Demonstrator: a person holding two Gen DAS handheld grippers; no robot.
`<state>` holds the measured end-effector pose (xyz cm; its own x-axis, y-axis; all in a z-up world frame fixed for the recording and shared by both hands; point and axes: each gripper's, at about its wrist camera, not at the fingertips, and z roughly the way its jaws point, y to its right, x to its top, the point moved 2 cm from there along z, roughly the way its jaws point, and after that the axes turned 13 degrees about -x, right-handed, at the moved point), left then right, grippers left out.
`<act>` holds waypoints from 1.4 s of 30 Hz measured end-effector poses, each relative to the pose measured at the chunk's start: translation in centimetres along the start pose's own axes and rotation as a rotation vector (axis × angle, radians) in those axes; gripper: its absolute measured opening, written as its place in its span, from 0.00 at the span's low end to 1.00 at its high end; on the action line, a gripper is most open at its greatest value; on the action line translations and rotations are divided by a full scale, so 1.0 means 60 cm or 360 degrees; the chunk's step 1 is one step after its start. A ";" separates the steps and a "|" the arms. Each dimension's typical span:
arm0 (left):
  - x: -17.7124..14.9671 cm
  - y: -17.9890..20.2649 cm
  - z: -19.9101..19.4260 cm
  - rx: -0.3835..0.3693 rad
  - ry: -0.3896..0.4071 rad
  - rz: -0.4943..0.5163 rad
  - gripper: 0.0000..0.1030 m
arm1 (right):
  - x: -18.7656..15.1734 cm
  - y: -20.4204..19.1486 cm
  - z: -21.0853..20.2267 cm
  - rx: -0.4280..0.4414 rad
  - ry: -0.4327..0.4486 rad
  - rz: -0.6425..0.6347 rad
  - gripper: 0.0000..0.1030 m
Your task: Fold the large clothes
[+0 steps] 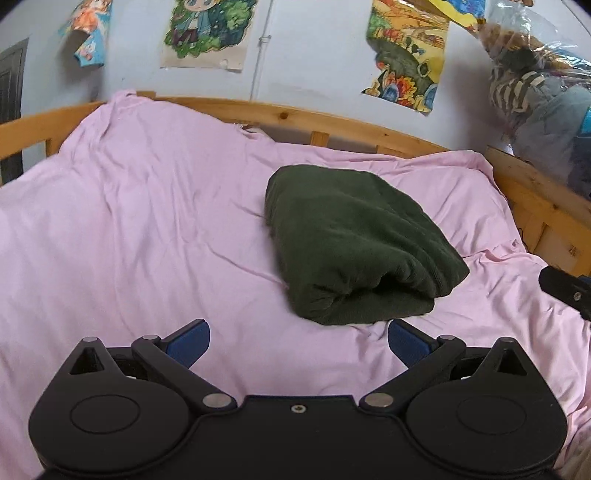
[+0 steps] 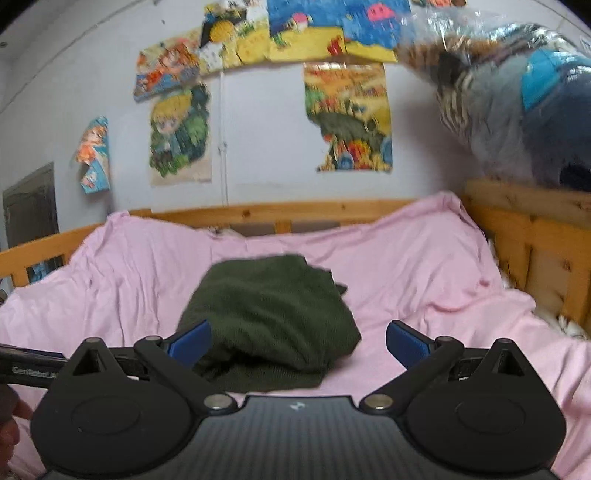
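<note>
A dark green garment (image 1: pixel 354 243) lies folded into a thick bundle on the pink bedsheet (image 1: pixel 147 229). My left gripper (image 1: pixel 298 343) is open and empty, hovering just in front of the bundle's near edge, apart from it. In the right wrist view the same green bundle (image 2: pixel 273 317) sits right ahead. My right gripper (image 2: pixel 298 343) is open and empty, with its left blue fingertip (image 2: pixel 192 345) over the bundle's near left edge. Part of the right gripper shows at the right edge of the left wrist view (image 1: pixel 565 291).
A wooden bed rail (image 1: pixel 332 122) runs along the back and right side (image 2: pixel 535 243). A plastic bag of clothes (image 2: pixel 517 92) rests on the right rail. Posters (image 1: pixel 207 33) hang on the wall behind. The left gripper's body (image 2: pixel 29 363) shows at the lower left.
</note>
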<state>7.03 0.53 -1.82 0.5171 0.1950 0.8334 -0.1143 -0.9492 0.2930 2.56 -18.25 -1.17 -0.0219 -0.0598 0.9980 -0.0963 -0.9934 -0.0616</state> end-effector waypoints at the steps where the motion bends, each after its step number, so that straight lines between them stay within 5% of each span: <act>1: -0.003 -0.004 -0.001 0.0007 0.0005 -0.0008 0.99 | -0.003 -0.004 0.001 -0.0021 -0.0003 -0.0023 1.00; 42: -0.003 -0.001 -0.006 0.0044 -0.0004 0.0038 0.99 | -0.010 0.006 0.010 -0.0073 -0.0019 -0.0004 1.00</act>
<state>6.62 0.65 -1.83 0.5168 0.1713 0.8388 -0.1034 -0.9601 0.2598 3.13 -18.62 -1.77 -0.0100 -0.0587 0.9982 -0.1421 -0.9881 -0.0596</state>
